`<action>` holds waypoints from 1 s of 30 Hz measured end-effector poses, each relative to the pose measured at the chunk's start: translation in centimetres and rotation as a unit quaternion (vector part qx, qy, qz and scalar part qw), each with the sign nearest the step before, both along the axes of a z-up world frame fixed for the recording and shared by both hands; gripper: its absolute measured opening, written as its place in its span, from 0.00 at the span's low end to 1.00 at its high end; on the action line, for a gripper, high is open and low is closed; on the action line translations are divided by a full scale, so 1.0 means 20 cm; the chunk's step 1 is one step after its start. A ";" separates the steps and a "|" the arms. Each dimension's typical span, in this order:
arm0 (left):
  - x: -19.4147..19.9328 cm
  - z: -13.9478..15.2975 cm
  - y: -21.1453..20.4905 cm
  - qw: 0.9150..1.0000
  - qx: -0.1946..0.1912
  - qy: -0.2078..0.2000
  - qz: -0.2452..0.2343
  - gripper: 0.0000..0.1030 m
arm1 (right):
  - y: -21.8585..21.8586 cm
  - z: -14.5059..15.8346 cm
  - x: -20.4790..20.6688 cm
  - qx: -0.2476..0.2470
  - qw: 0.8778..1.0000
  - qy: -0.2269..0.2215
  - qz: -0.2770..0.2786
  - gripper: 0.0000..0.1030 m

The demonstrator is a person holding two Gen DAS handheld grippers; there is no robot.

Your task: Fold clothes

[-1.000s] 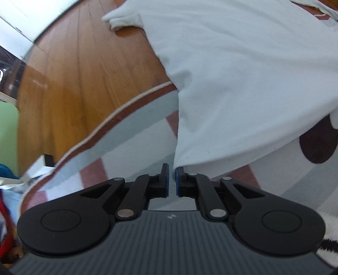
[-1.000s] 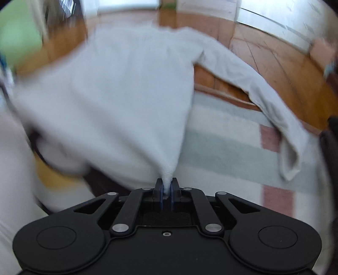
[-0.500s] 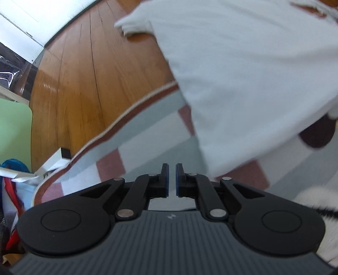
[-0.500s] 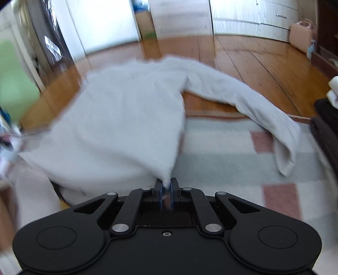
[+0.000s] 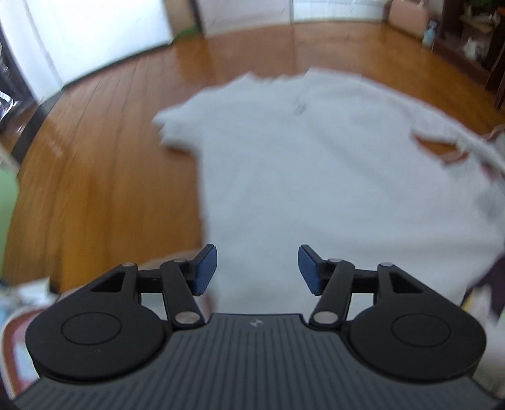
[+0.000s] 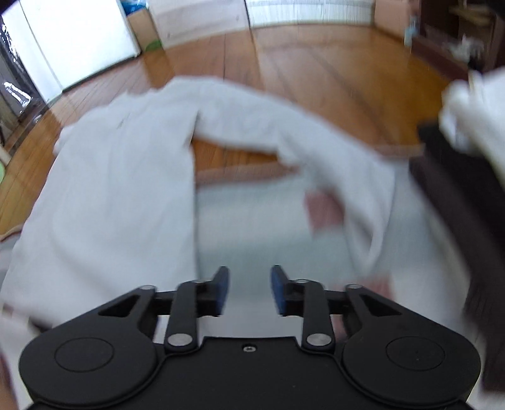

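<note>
White long-sleeved top (image 5: pixel 315 176) lies spread on the wooden floor (image 5: pixel 104 164) in the left wrist view, its body running from the far collar end down toward the camera, blurred by motion. The left gripper (image 5: pixel 257 268) hangs above the near hem with its jaws opening; the blue pads (image 5: pixel 205 268) stand apart and pinch nothing, the cloth lying below them. A short sleeve end juts out to the left over bare boards. Far off stand white doors (image 5: pixel 94 34), a pink bag (image 5: pixel 407 15) and a dark shelf unit (image 5: pixel 470 38). A green shape (image 5: pixel 8 202) sits at the left edge.

From the right wrist view, the top (image 6: pixel 120 189) fills the left half, and its long sleeve (image 6: pixel 284 135) arcs right and down across the striped rug (image 6: pixel 252 227), whose brown edge (image 6: pixel 240 172) crosses under it. The right gripper (image 6: pixel 249 290) is also opening, pads apart, with only rug seen between them. To the right, close beside the sleeve's end, a dark garment (image 6: pixel 457 202) lies with white cloth (image 6: pixel 473 116) piled on it. A cardboard box (image 6: pixel 143 25) stands against the far wall.
</note>
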State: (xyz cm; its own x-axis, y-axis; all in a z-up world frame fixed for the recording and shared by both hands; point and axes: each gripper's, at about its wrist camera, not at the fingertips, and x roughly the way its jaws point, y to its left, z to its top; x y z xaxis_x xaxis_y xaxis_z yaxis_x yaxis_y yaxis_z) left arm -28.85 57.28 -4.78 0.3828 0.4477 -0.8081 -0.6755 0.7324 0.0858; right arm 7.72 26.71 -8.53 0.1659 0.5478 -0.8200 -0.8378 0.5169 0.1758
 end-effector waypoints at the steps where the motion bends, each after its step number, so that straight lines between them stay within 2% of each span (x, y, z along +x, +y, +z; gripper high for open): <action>1: 0.11 0.00 0.01 1.000 0.000 -0.012 -0.010 0.55 | 0.06 0.01 0.05 0.003 1.000 -0.006 0.001 0.46; 2: 0.21 0.00 0.03 1.000 -0.003 -0.024 -0.018 0.55 | 0.13 0.02 0.10 -0.001 1.000 -0.012 0.006 0.51; 5: 0.52 -0.01 0.09 0.997 -0.013 -0.055 -0.045 0.59 | 0.33 0.05 0.24 -0.013 0.999 -0.032 0.023 0.53; 7: 0.70 -0.02 0.15 0.996 -0.013 -0.063 -0.064 0.63 | 0.47 0.05 0.36 -0.012 0.999 -0.013 0.026 0.53; 9: 0.88 -0.05 0.21 0.994 -0.011 -0.067 -0.081 0.68 | 0.57 0.04 0.49 -0.004 1.000 0.026 0.013 0.56; 13: 1.22 -0.17 0.41 0.993 -0.025 -0.051 -0.104 0.68 | 0.68 0.01 0.68 -0.031 0.997 0.064 -0.019 0.57; 17: 1.51 -0.24 0.64 0.992 -0.048 -0.053 -0.101 0.68 | 0.67 -0.04 0.86 -0.079 0.997 0.019 -0.015 0.59; 19: 1.64 -0.27 0.75 0.993 -0.056 -0.052 -0.093 0.68 | 0.66 -0.08 0.98 -0.092 0.995 0.020 -0.029 0.59; 24: 1.97 -0.40 0.97 0.992 -0.058 -0.023 -0.106 0.68 | 0.64 -0.17 1.22 -0.087 0.992 0.066 -0.058 0.58; 28: 2.23 -0.53 1.02 0.988 -0.085 -0.009 -0.129 0.70 | 0.72 -0.24 1.24 -0.122 0.990 0.073 -0.022 0.59; 30: 2.34 -0.59 1.01 0.988 -0.083 -0.001 -0.130 0.71 | 0.77 -0.27 1.22 -0.144 0.987 0.073 0.002 0.60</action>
State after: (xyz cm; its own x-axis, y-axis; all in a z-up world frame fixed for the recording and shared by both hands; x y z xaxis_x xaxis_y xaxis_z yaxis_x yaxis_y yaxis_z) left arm 17.88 77.39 -16.65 0.4684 0.1957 -0.8616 -0.4632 0.8848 -0.0508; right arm 32.14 42.07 -13.93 0.0330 0.2897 -0.9566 -0.8166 0.5597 0.1413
